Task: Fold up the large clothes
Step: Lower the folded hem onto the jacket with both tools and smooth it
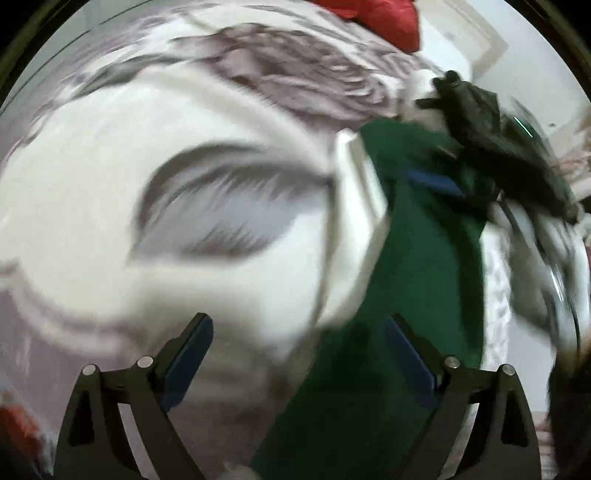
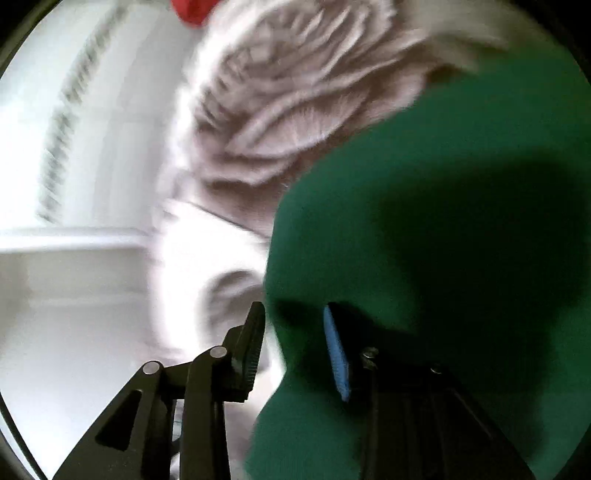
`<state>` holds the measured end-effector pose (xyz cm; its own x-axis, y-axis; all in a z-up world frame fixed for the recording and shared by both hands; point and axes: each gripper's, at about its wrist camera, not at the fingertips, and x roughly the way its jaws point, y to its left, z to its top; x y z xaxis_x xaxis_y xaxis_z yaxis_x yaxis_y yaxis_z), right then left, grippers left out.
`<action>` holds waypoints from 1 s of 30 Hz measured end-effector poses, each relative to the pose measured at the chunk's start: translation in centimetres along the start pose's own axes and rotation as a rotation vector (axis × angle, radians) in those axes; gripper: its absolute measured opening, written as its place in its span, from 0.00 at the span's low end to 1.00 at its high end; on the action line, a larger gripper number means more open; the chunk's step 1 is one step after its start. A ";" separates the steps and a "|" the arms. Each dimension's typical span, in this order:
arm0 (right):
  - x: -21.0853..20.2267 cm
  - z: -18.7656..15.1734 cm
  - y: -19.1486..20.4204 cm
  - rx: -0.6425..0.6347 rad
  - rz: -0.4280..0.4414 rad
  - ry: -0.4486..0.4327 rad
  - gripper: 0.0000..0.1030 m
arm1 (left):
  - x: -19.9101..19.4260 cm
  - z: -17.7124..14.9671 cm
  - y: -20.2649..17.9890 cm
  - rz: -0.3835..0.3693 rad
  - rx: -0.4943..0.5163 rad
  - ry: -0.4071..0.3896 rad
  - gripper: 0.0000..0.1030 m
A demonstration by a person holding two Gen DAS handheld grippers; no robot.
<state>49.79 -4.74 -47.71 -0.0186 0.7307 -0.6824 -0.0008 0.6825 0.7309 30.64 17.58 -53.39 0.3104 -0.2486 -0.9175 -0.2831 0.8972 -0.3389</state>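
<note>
Right of centre in both views: green garment (image 1: pixel 424 258), bunched and draped over a patterned bedspread (image 1: pixel 110 184), no flat fold visible. Left tongs (image 1: pixel 299 354) spread, cloth between the pads but not pinched. Right tongs (image 2: pixel 295 350) part-open, cloth edge in the gap; grip unclear. Looks early: folding mostly left. Red cloth (image 1: pixel 376 18) top edge.

Left gripper (image 1: pixel 299 354) spread wide, blue-padded fingers (image 1: pixel 188 365) well apart — nothing pinched between them. Over on the right, the right gripper (image 2: pixel 295 347) has its jaws parted too, one blue pad (image 2: pixel 337 354) showing, and from the left wrist view it stretches out tilted, fingertips forward.
</note>
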 end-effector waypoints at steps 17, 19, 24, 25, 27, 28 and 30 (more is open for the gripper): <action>-10.5 -0.7 -17.4 0.258 -0.102 -0.298 0.78 | 10.1 11.7 -4.9 -0.190 0.051 0.006 0.17; -7.7 2.2 -15.3 0.210 -0.105 -0.292 0.78 | 9.2 11.5 -4.1 -0.238 0.026 -0.018 0.13; -5.6 5.8 -9.5 0.072 -0.104 -0.257 0.56 | 6.1 10.9 -3.2 -0.327 -0.008 -0.067 0.10; -5.3 6.2 -8.9 0.077 -0.106 -0.256 0.55 | 5.7 10.9 -2.8 -0.336 -0.021 -0.073 0.10; -5.0 7.1 -8.8 0.094 -0.145 -0.292 0.54 | 6.4 11.2 -1.3 -0.356 -0.054 -0.052 0.11; -3.8 7.6 -9.0 0.099 -0.219 -0.281 0.54 | 7.7 11.5 -0.6 -0.360 -0.065 -0.019 0.12; -1.1 8.7 -9.4 0.110 -0.341 -0.174 0.57 | 10.2 11.7 0.4 -0.335 -0.091 0.037 0.17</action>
<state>58.57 -11.84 -54.00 0.1341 0.4468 -0.8845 0.1291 0.8771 0.4626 44.29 19.65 -60.50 0.3671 -0.5383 -0.7586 -0.2511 0.7279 -0.6380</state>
